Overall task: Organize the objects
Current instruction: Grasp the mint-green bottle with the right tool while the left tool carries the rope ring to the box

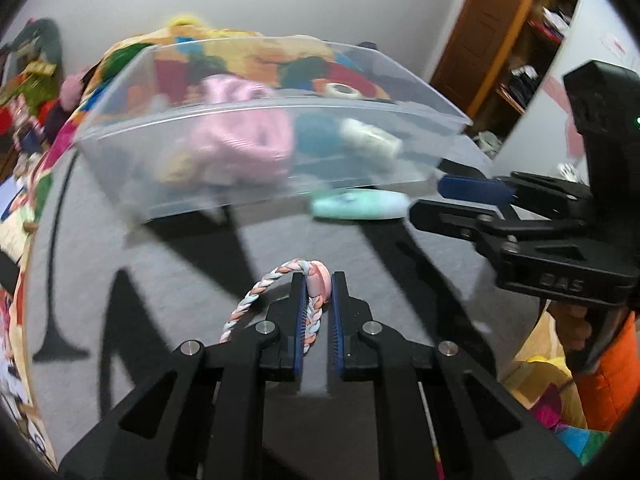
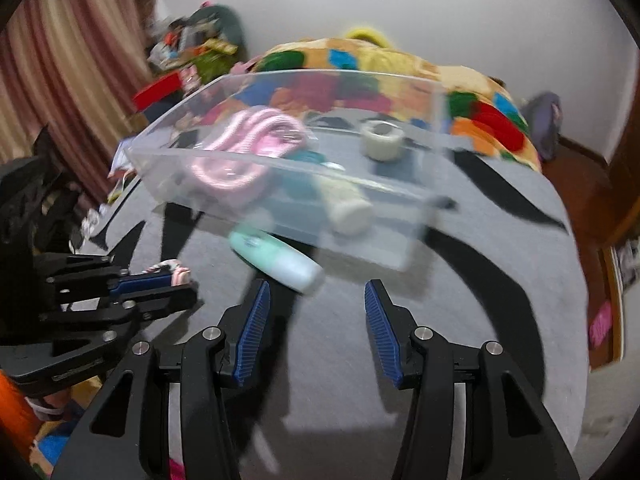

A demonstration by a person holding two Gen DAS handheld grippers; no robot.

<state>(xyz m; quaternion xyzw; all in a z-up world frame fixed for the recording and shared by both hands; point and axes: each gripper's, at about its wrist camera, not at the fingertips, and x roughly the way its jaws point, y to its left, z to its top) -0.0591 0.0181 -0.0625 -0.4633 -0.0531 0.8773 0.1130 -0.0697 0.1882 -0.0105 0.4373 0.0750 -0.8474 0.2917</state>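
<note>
Left gripper (image 1: pixel 318 280): clamped on braided hair tie (image 1: pixel 256 300). Right gripper (image 2: pixel 316 300): jaws apart, empty; mint bottle (image 2: pixel 276 258) just ahead, beside clear bin (image 2: pixel 280 160). Risk: thin, limp tie may slip from pads before reaching the bin.

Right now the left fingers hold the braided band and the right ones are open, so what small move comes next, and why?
Probably carry the left gripper, shut on the pastel braided hair band, forward over the rim of the clear plastic bin. The band is already clamped, the bin already holds other items, and the mint-green oval bottle lies outside it before the open right gripper.
</note>
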